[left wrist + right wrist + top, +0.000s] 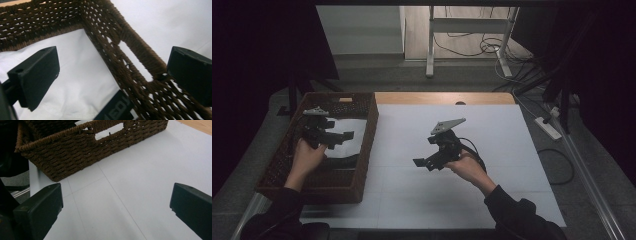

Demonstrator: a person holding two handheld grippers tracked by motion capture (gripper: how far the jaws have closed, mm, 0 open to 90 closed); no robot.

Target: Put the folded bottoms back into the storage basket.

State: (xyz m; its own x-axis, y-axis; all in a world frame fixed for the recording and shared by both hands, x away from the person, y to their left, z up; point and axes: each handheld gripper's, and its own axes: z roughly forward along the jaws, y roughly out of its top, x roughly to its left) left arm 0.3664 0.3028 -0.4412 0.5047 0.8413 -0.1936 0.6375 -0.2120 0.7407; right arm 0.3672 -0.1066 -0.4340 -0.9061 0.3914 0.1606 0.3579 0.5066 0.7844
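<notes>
Your left gripper (pixel 343 138) hangs open over the basket (pixel 367 145) at the frame's left; your right gripper (pixel 421 162) is open mid-table, empty. The white cloth (pixel 82 82) inside looks soft and light, so pinch a raised fold.

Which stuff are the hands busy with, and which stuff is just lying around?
Probably in use:
- left gripper, open, over the basket
- white cloth inside it
- right gripper, open, above the white table

Just lying around:
- power strip
- floor cables
</notes>
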